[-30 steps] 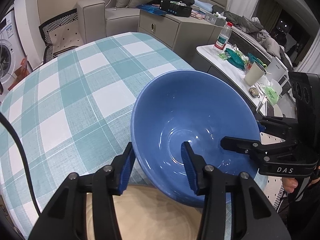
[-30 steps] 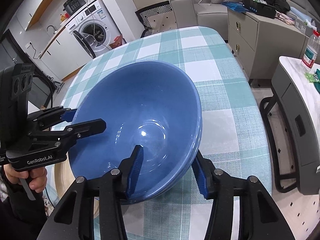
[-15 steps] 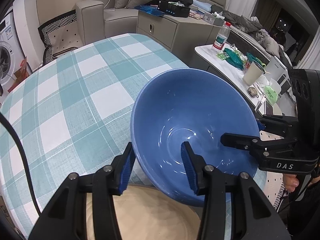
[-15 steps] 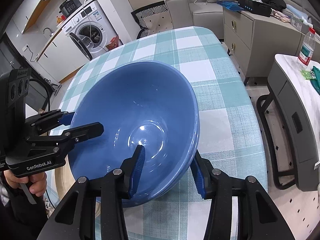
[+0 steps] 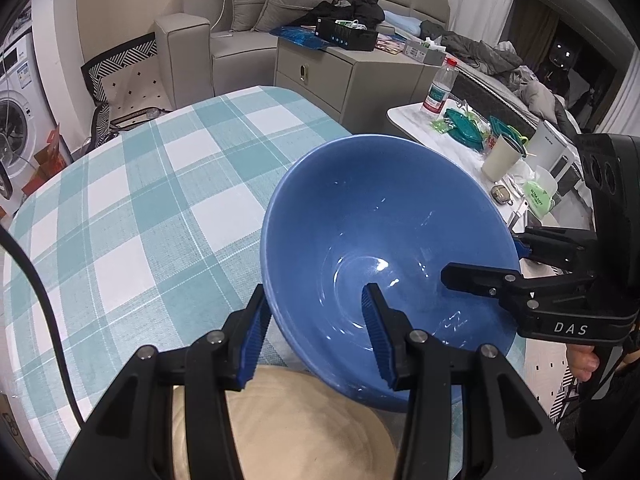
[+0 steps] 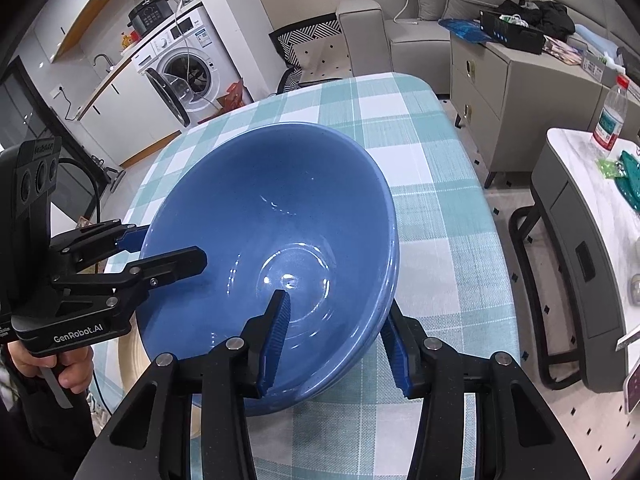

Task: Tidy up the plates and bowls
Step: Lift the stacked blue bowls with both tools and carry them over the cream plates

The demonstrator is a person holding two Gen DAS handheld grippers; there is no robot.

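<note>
We see the blue bowl (image 6: 272, 240) tilted above the checked tablecloth (image 6: 424, 184). The right gripper (image 6: 340, 340) holds the bowl's near rim, one finger inside and one outside. The left gripper (image 6: 160, 248) clamps the bowl's left rim. A beige plate (image 6: 130, 360) lies under the bowl's left side. Beyond the bowl stands a washing machine (image 6: 188, 68).
</note>
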